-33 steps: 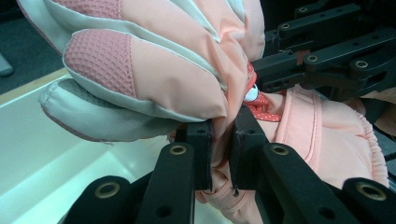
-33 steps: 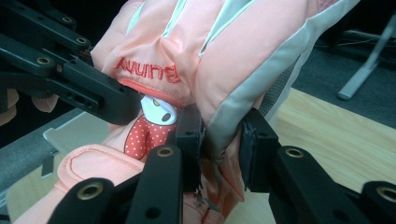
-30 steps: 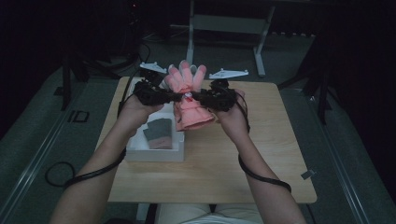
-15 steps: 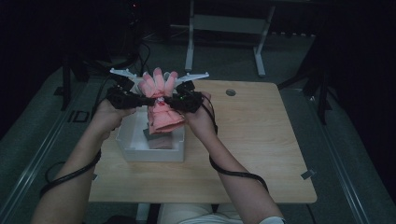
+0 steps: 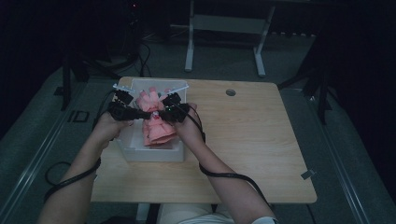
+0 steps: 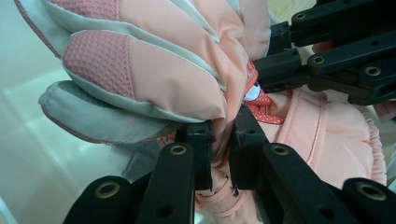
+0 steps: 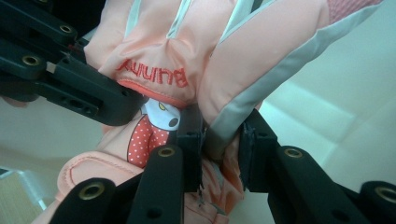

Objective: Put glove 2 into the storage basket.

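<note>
Pink padded glove (image 5: 156, 122) with grey trim, bunny patch, fingers up, hanging over white bin (image 5: 152, 153)

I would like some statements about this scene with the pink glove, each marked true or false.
1. Both grippers are clamped on the pink glove. True: the left gripper and the right gripper each pinch its fabric.
2. The glove hangs over the white box. True.
3. The glove is blue. False: it is pink with grey trim.
4. The box stands at the table's right edge. False: it stands on the left side.
</note>
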Available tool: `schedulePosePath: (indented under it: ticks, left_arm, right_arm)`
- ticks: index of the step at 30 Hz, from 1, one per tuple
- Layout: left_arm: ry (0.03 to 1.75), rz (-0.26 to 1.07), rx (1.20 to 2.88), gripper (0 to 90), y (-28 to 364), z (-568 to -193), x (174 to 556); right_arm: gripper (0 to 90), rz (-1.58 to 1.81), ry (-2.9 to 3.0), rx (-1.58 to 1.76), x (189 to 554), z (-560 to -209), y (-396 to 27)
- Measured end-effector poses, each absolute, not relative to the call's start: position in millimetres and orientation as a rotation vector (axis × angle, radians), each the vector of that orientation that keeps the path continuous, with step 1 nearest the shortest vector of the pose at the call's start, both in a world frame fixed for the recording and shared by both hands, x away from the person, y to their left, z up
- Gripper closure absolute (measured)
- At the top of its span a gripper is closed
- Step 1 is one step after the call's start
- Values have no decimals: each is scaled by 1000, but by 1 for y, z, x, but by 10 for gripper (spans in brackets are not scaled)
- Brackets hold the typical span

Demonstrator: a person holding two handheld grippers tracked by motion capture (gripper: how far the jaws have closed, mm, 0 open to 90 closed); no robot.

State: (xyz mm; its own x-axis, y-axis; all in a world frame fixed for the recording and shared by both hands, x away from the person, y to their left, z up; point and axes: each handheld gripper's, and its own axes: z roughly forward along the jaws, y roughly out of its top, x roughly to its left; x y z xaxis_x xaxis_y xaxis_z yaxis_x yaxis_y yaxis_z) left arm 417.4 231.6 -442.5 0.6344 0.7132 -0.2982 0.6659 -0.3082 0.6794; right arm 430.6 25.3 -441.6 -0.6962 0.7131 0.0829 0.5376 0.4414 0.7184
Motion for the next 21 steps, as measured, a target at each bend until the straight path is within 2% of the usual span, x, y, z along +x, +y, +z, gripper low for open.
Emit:
schedulePosePath:
  ticks: [14,21]
  left_arm:
    - [1176,75,2176,790,227,-452,435]
    - [1163,208,2290,731,215,-453,436]
  right_arm:
    - [709,894,2591,1096,446,-450,42]
    - [627,824,2607,1151,452,-453,43]
